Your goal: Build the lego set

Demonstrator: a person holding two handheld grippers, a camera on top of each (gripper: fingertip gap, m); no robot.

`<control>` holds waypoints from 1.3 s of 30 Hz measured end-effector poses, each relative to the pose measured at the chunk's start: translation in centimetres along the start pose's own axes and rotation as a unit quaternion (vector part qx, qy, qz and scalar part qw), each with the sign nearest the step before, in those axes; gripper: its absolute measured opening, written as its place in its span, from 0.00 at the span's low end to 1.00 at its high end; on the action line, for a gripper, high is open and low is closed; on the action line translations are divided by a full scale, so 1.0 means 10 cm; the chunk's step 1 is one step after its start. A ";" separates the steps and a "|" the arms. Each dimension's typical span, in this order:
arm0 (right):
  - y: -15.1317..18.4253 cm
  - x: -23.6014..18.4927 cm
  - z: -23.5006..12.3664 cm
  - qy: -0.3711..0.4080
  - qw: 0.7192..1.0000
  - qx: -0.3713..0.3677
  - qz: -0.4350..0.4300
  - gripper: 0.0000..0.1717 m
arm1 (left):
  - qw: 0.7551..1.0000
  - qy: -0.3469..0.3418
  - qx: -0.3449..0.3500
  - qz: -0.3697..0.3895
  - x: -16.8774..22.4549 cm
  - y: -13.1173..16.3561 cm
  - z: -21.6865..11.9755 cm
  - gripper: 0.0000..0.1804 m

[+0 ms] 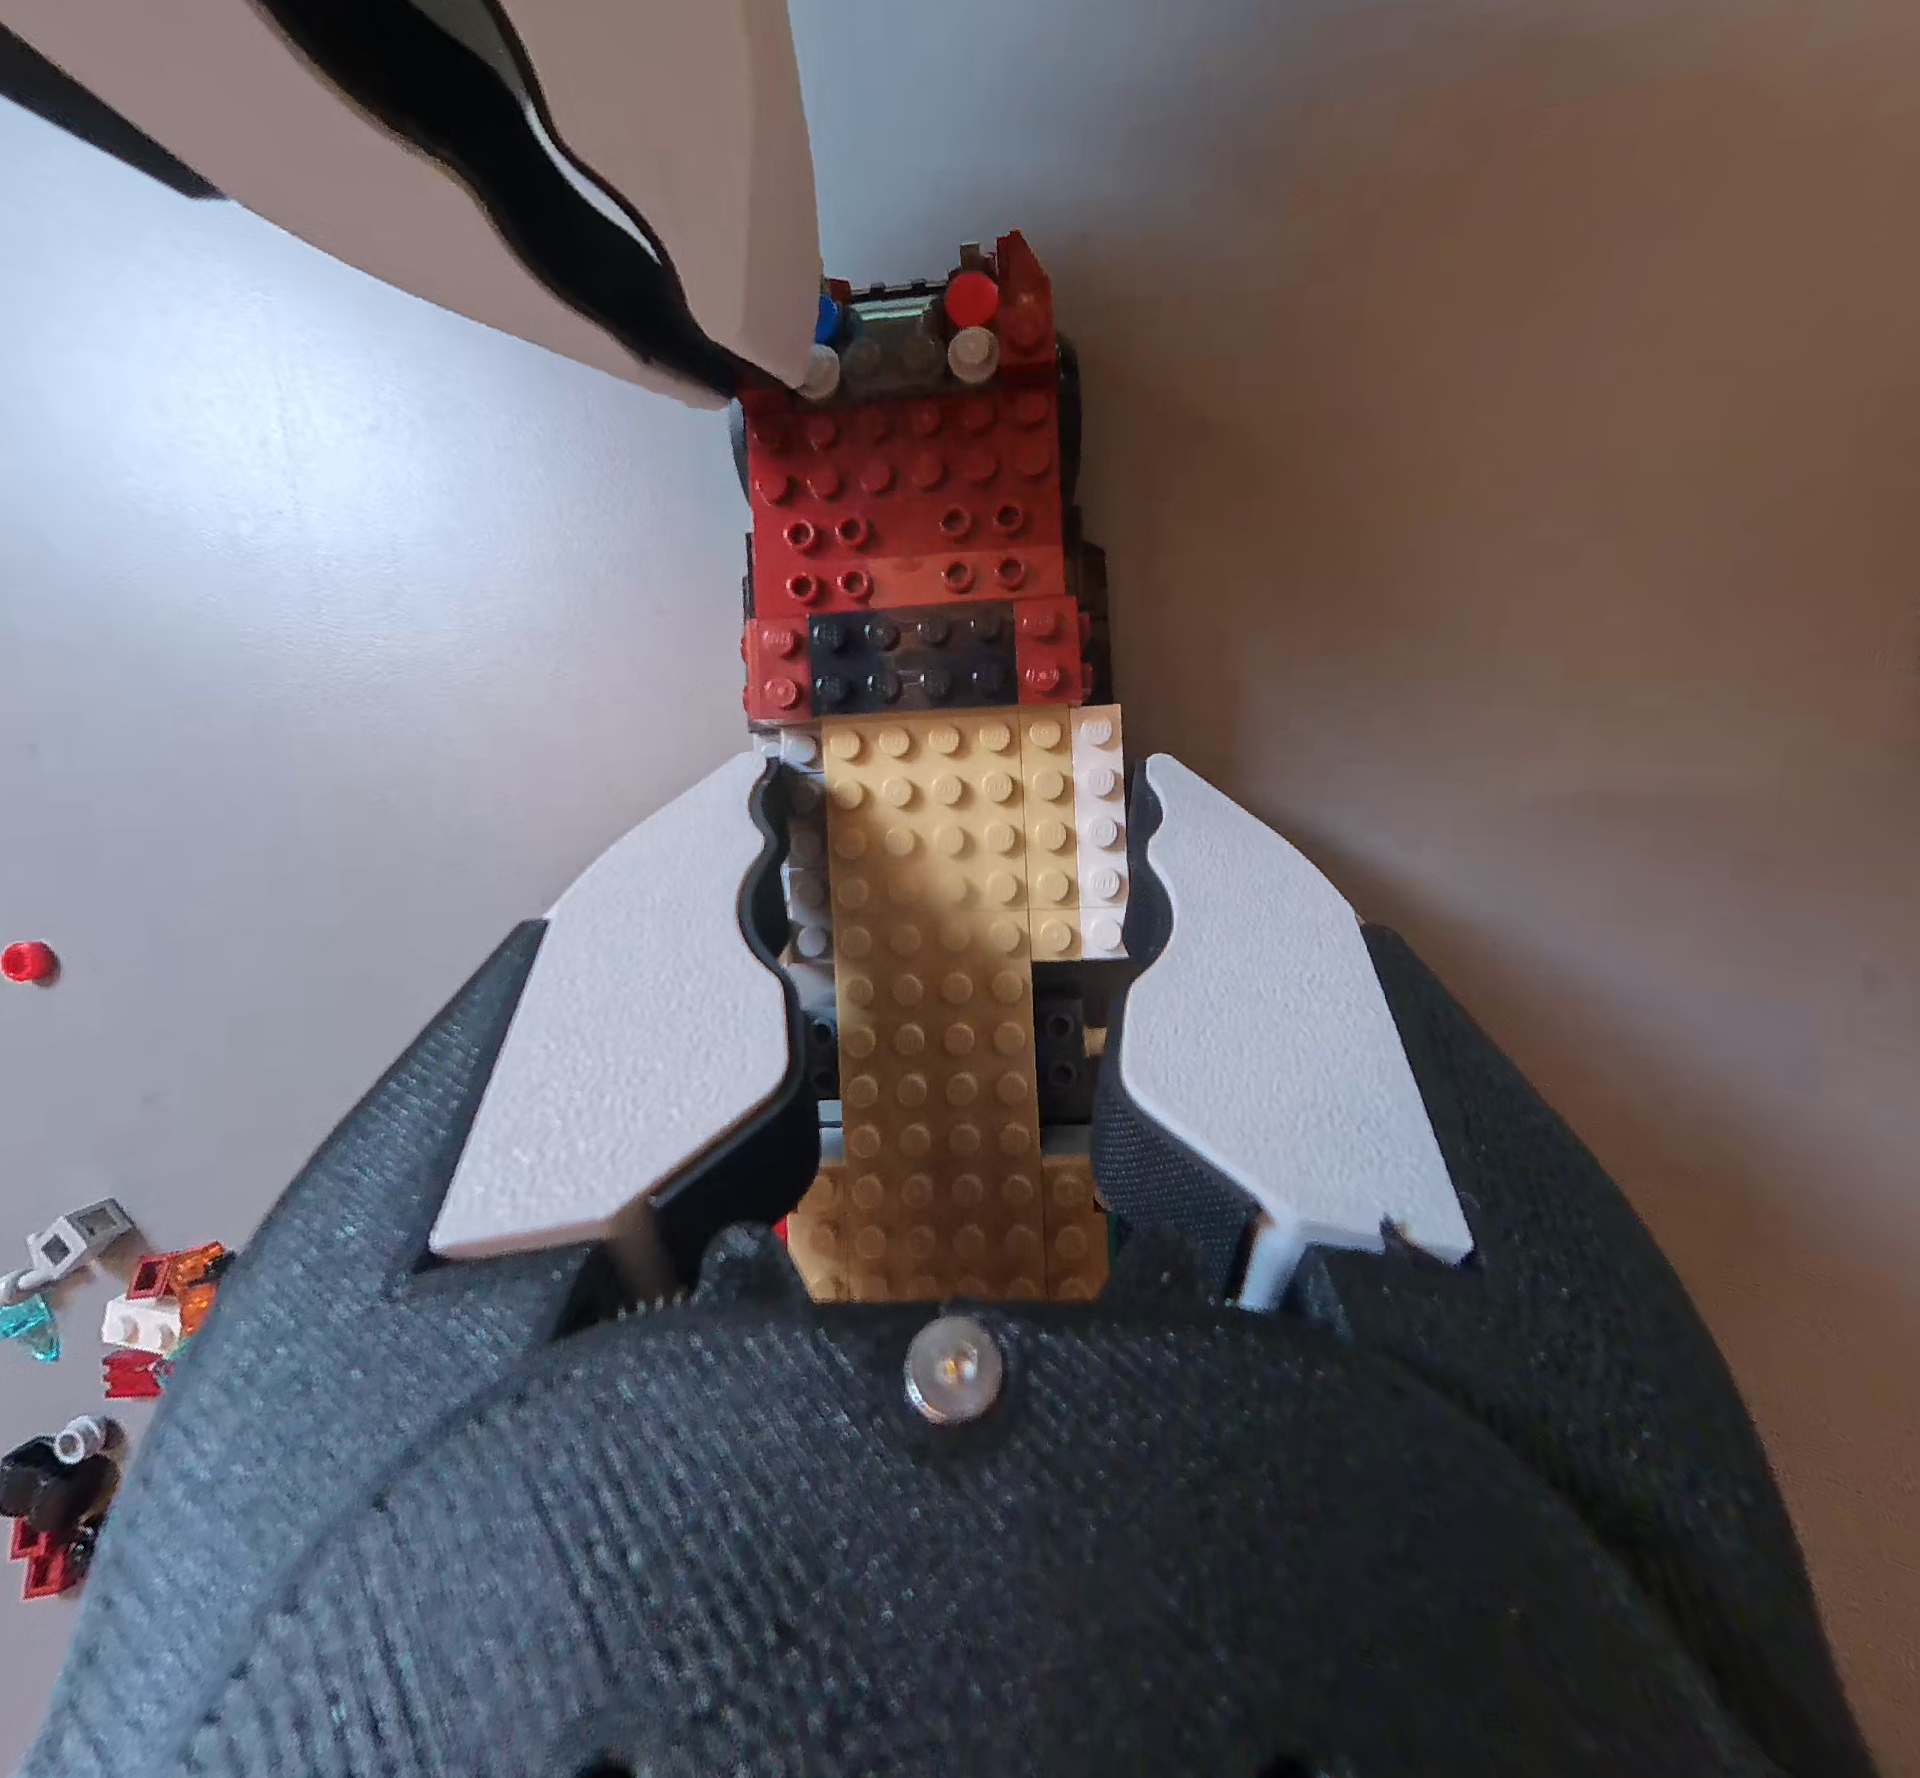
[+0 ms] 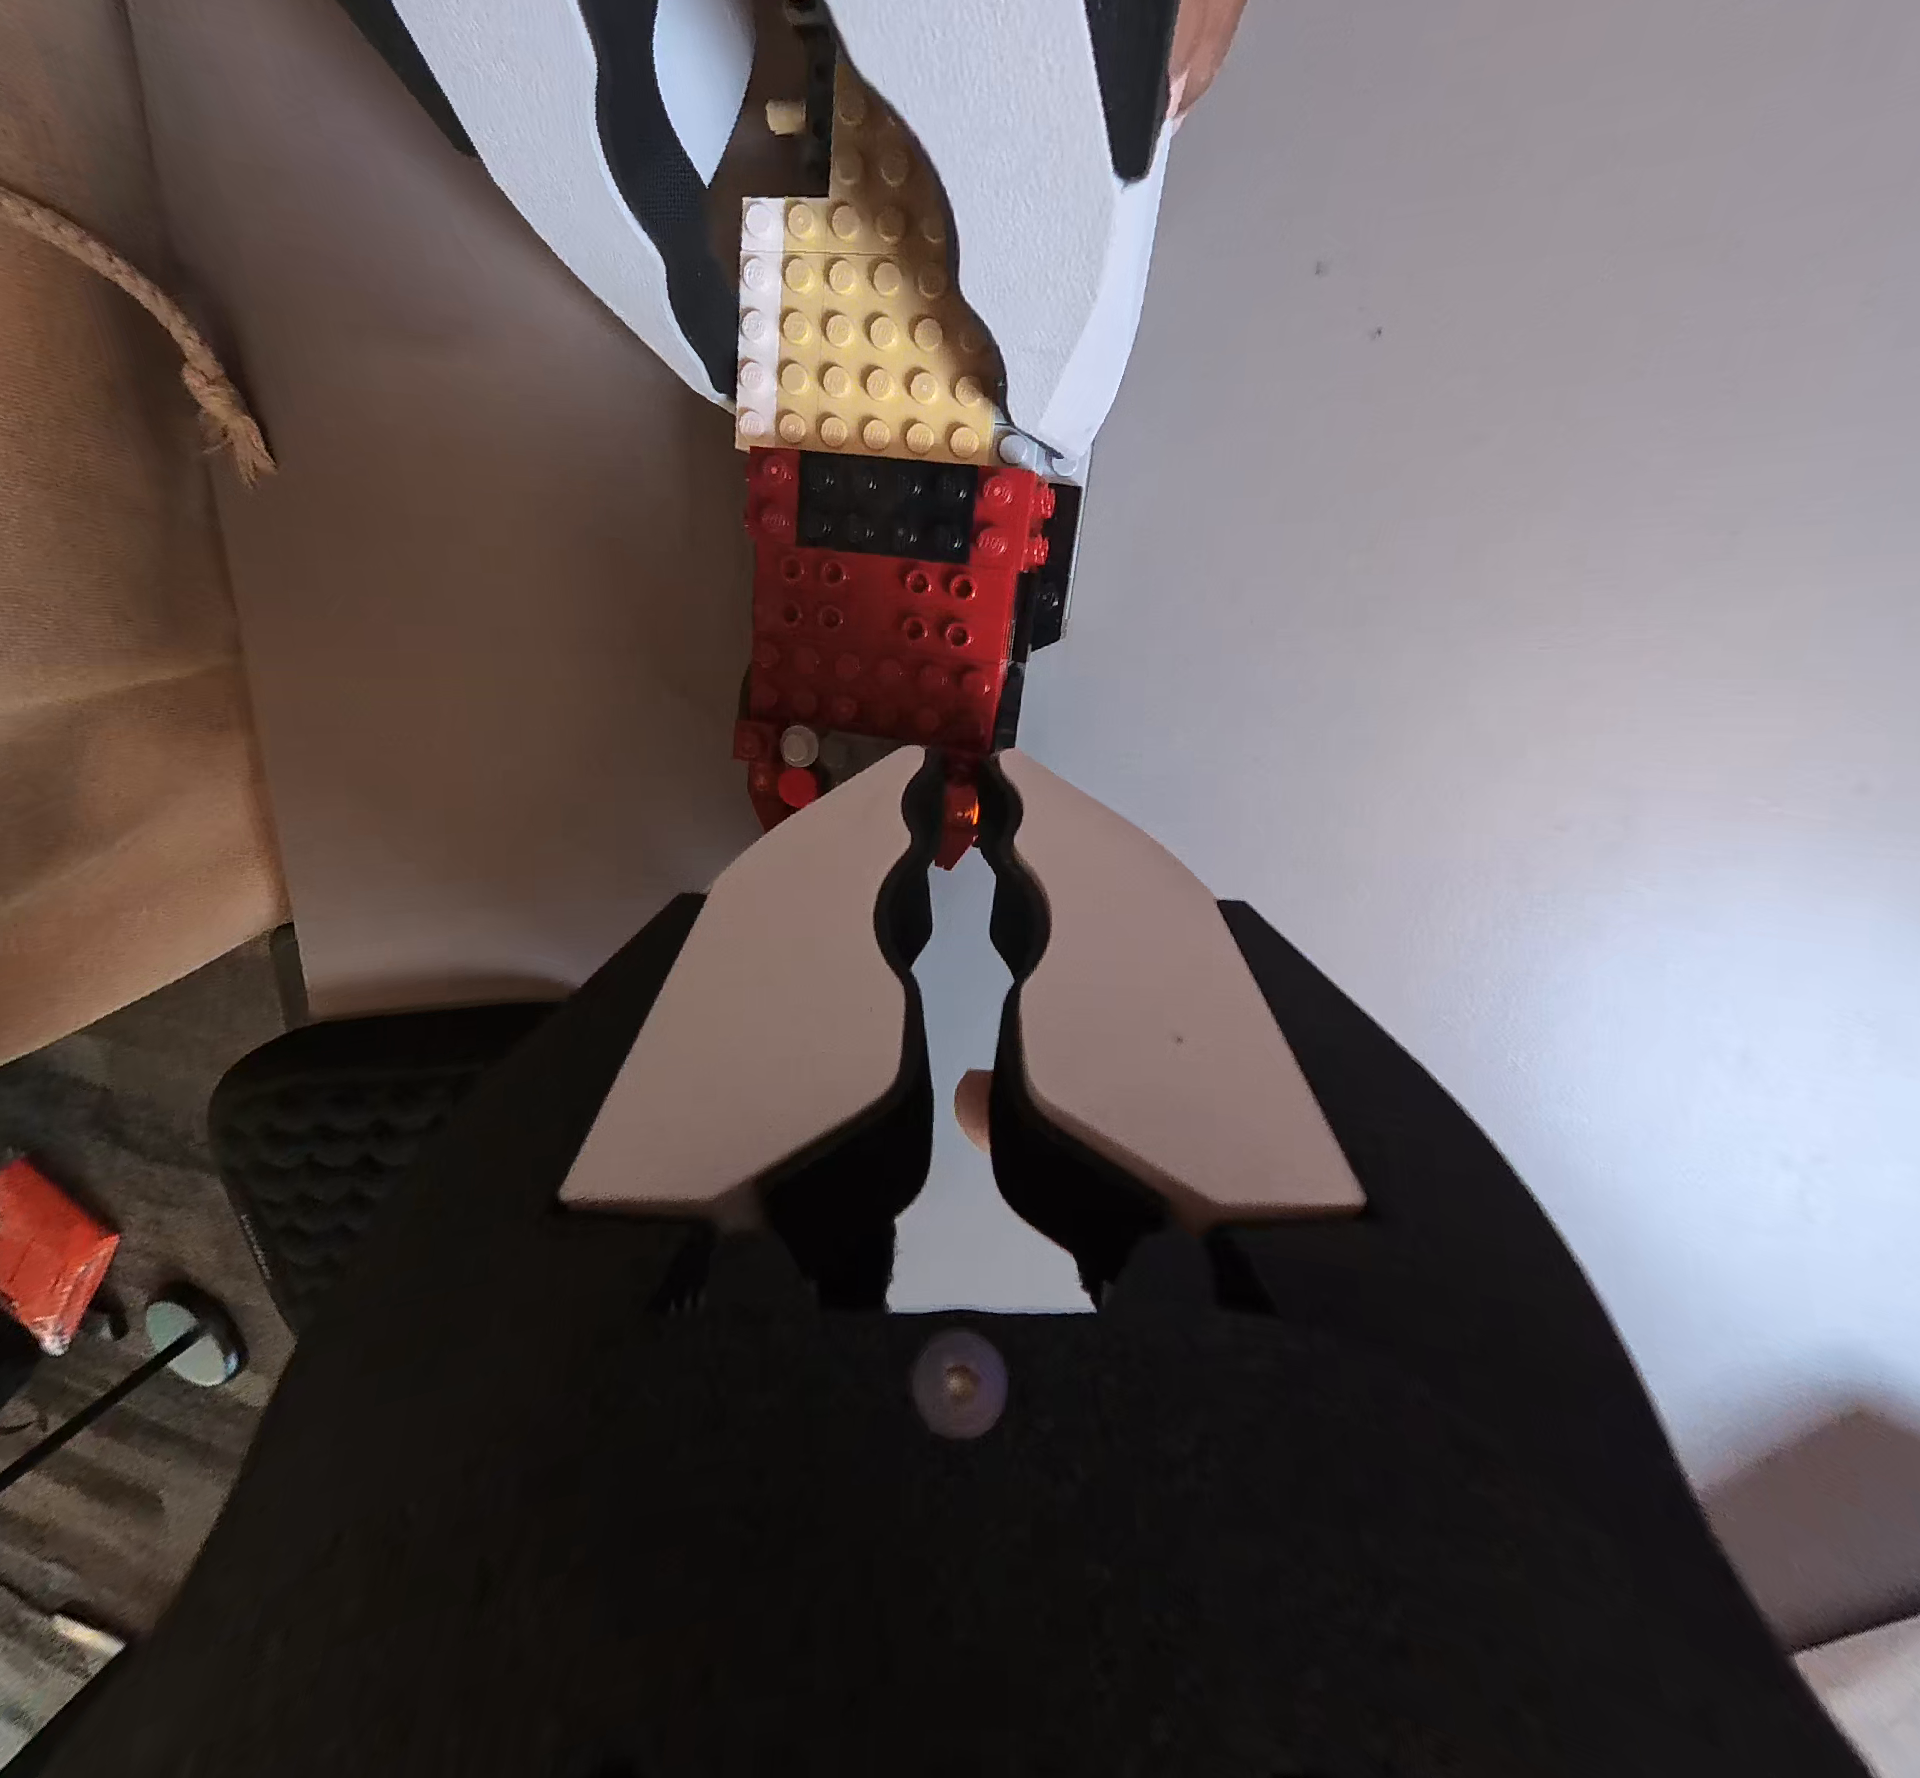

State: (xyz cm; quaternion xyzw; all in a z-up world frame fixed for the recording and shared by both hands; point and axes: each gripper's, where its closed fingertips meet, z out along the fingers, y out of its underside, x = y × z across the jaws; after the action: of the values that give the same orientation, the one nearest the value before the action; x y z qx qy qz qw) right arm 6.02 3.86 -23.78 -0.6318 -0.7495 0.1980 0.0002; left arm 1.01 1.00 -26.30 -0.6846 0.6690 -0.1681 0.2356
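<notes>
Brick model (image 1: 940,897), tan at one end and red at the other, at the centre of both frames. Clamped across the tan half by left gripper (image 1: 951,793), jaws well apart and pads pressed on the grey and white side strips. Right gripper (image 2: 961,778) nearly closed, pinching small red tip piece (image 2: 958,809) with an orange stud at the model's red end, just below centre in the right wrist view.

Likely trouble, judging from this hold:
- Narrow pinch on one tiny part: possible slip off the pads, or a sudden pop loose and drop onto pale table (image 1: 312,585).
- Twist or pull between the two grips: possible split at the red-tan seam.
- Squeeze on thin side strips only: possible shift of the model between the left pads.

Loose bricks (image 1: 125,1302) at lower left of the left wrist view, well apart.

Writing: embossed marks on stud tops, too small to read. Red box (image 2: 47,1250) at lower left of the right wrist view, no legible print.
</notes>
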 end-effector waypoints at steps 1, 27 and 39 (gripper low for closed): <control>0.00 0.00 0.00 -0.004 1.000 -0.001 0.003 0.04 | 1.000 0.000 0.000 0.000 0.00 0.00 0.00 0.35; 0.10 -0.22 0.01 0.145 0.965 0.218 0.026 0.32 | 1.000 0.002 0.010 0.029 0.02 -0.06 -0.07 0.38; 0.28 -0.13 0.10 0.252 0.935 0.200 0.145 0.32 | 0.993 -0.108 0.000 0.040 -0.27 -0.05 -0.10 0.33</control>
State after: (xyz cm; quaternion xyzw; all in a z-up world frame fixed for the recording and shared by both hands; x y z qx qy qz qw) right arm 8.70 2.70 -25.19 -0.7499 -0.5695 0.1758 0.2871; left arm 0.77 3.59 -24.95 -0.6713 0.6668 -0.0835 0.3126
